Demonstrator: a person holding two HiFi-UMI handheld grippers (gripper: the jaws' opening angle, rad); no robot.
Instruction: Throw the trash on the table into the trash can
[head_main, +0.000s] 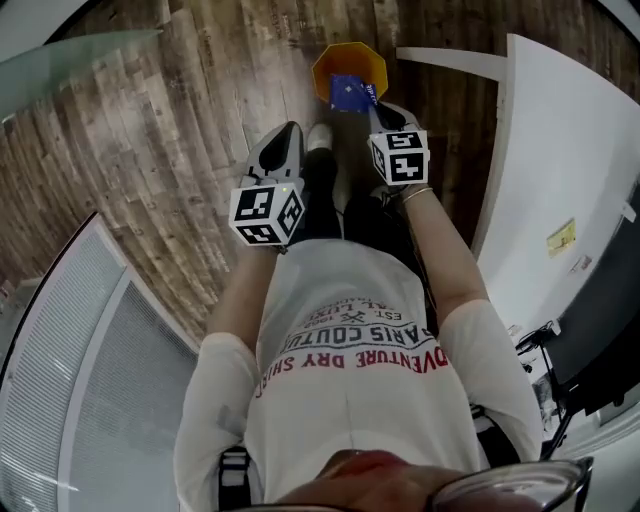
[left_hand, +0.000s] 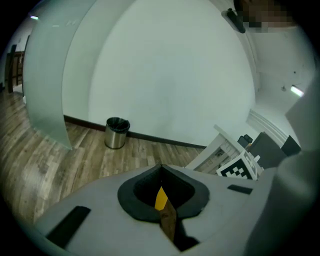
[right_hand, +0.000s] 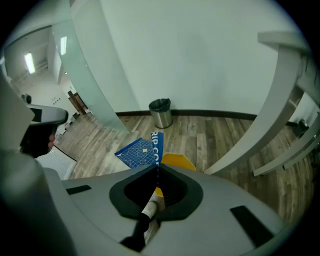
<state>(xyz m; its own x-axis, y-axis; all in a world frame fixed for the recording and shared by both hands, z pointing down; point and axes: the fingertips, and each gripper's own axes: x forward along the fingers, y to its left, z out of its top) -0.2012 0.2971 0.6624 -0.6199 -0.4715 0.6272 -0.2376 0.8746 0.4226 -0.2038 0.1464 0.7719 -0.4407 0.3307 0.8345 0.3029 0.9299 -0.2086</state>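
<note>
The right gripper (right_hand: 156, 169) is clamped on a flat blue printed packet (right_hand: 142, 152) over the faceted orange trash can (head_main: 347, 62) at top centre, beside a white table (head_main: 560, 150). The left gripper (left_hand: 161, 170) is closed and empty. A cylindrical steel bin (left_hand: 116, 132) stands on the wood-plank floor (head_main: 180, 130).

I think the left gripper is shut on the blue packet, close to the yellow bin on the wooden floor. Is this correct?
Not quite. It is the right gripper, not the left gripper, that is shut on the blue packet, close to the yellow bin on the wooden floor. The right gripper view shows this.
</note>
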